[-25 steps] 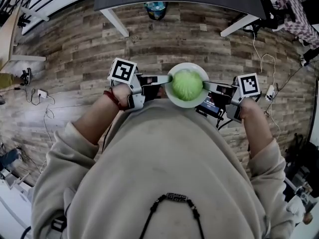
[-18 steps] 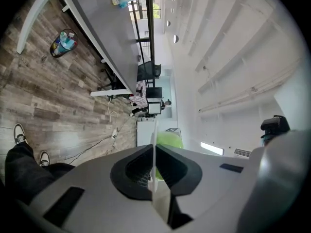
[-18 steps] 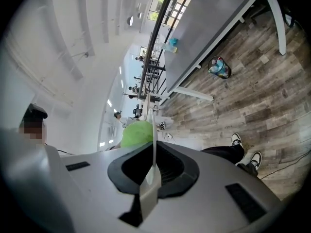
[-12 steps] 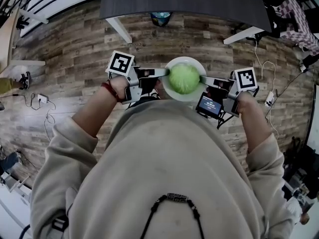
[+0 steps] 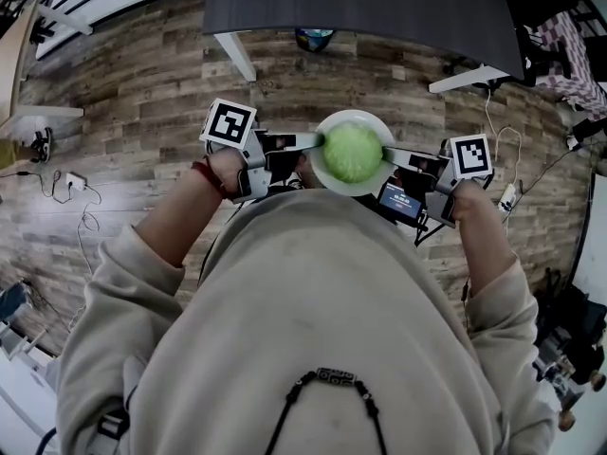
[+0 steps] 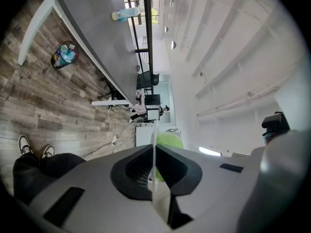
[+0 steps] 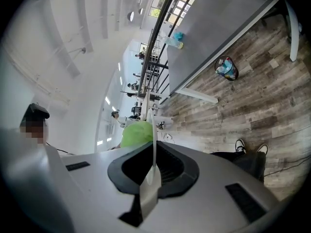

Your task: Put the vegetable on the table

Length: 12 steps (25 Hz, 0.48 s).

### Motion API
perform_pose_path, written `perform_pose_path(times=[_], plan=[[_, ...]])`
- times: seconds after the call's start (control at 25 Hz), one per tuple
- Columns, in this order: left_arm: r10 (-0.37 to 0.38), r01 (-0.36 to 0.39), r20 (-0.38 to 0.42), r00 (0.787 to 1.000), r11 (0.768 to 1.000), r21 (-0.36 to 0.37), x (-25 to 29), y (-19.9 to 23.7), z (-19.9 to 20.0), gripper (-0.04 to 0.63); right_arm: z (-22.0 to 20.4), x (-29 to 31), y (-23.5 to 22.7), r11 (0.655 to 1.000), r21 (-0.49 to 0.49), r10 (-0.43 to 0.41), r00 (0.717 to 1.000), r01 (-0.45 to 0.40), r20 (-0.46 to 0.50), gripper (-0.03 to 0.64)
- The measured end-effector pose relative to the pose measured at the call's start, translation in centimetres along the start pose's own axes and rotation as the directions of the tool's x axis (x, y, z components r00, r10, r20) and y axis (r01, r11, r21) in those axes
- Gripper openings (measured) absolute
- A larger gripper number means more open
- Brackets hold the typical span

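A round green vegetable [image 5: 353,154] sits on a white plate [image 5: 377,127] held in the air in front of the person's chest. My left gripper [image 5: 319,141] is shut on the plate's left rim, and my right gripper [image 5: 388,154] is shut on its right rim. In the left gripper view the plate [image 6: 153,159] shows edge-on, pinched between the jaws, with the vegetable [image 6: 169,141] beyond it. The right gripper view shows the same: the plate's rim [image 7: 153,149] clamped between the jaws and the vegetable [image 7: 136,132] behind. The dark grey table [image 5: 360,3] stands ahead, at the top of the head view.
The table's white legs [image 5: 235,53] stand on the wood-plank floor [image 5: 133,93]. A small bin [image 5: 313,38] with blue contents sits under the table. Cables and a power strip [image 5: 510,192] lie on the floor at right. A bottle [image 6: 125,14] stands on the tabletop.
Both grippers and the plate with the vegetable have moved forward together; the table now fills more of the top of the head view. The grips have not changed.
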State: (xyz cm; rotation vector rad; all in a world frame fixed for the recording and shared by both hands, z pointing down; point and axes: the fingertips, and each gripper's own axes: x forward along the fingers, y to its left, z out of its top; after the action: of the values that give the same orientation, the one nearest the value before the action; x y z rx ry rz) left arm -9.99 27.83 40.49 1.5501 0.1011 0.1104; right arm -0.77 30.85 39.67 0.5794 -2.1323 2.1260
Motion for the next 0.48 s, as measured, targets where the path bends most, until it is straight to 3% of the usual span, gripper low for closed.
perform_pose_path(times=[0.48], plan=[[0.027,-0.027,0.075,0.997,1.0,-0.002,-1.1,0.4,3.3,0.021,3.9,1.4,-0.3,0.999,-0.026,0.02,0.998,-0.022,-0.054,0.026]])
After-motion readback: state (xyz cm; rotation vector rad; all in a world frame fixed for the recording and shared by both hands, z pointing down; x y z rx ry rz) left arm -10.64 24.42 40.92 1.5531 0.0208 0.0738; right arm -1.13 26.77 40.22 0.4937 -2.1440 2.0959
